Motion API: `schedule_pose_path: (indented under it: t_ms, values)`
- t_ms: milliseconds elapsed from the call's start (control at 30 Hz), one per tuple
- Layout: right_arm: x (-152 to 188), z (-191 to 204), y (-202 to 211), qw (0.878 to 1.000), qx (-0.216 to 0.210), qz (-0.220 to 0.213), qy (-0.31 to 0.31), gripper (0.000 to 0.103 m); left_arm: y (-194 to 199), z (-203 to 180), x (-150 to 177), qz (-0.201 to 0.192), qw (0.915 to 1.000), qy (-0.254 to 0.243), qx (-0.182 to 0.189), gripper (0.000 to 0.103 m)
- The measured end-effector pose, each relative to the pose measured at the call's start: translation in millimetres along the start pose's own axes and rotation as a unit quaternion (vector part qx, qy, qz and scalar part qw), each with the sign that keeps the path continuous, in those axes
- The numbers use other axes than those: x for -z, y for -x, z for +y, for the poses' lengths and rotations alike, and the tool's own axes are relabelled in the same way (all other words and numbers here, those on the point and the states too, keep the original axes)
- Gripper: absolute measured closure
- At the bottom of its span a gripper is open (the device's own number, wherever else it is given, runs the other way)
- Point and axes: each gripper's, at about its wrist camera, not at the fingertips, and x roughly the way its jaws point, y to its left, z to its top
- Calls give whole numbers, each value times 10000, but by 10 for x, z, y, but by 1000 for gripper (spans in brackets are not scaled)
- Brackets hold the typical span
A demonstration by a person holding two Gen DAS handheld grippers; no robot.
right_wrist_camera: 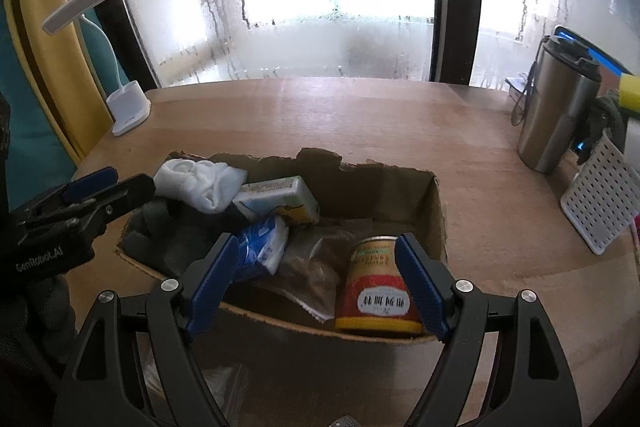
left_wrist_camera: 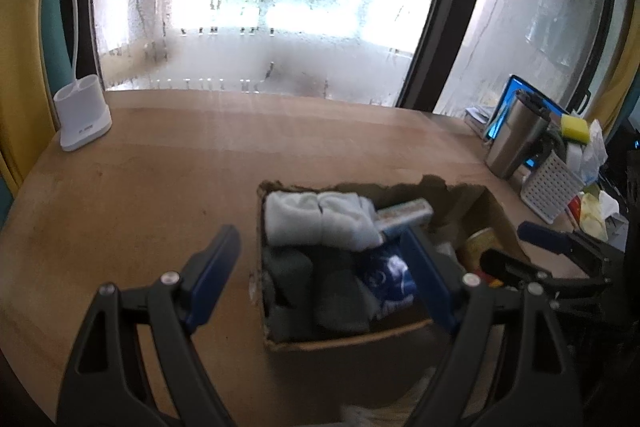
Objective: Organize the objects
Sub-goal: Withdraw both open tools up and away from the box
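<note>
Wooden table bears a cardboard box; left gripper and right gripper both gape, holding nothing.

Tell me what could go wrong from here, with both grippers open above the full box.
1. The right hand-held gripper, open, may catch the blue-white pack beside the red can.
2. The cardboard box has torn walls, which may bend if pushed.
3. The left hand-held gripper hovers close and may collide.
</note>
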Motion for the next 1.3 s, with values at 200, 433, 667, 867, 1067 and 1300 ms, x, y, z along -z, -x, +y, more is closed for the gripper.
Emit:
schedule_pose_path:
  t_ms: [200, 433, 667, 867, 1067, 1300]
  values:
    - [90, 30, 92, 10000, 8, -32, -53, 20, 114, 23, 88, -17, 10000, -31, -37, 19]
    - [149, 75, 177, 10000, 1, -70, -28, 20, 189, 43, 162, -34, 10000, 0, -34, 19]
    - [191, 108, 218, 10000, -37, -74, -8, 19, 246, 51, 216, -38, 10000, 6, -29, 19]
    - [255, 181, 253, 9999, -105, -60, 7, 15, 314, 85, 288, -17, 10000, -11, -16, 19]
    - [316, 279, 281, 9999, -101, -18, 95, 15, 366, 147, 384, 5, 10000, 74, 23, 19]
    - [411, 369, 262, 9999, -114, 80, 86, 15, 420, 250, 524, 112, 9999, 77, -36, 19]
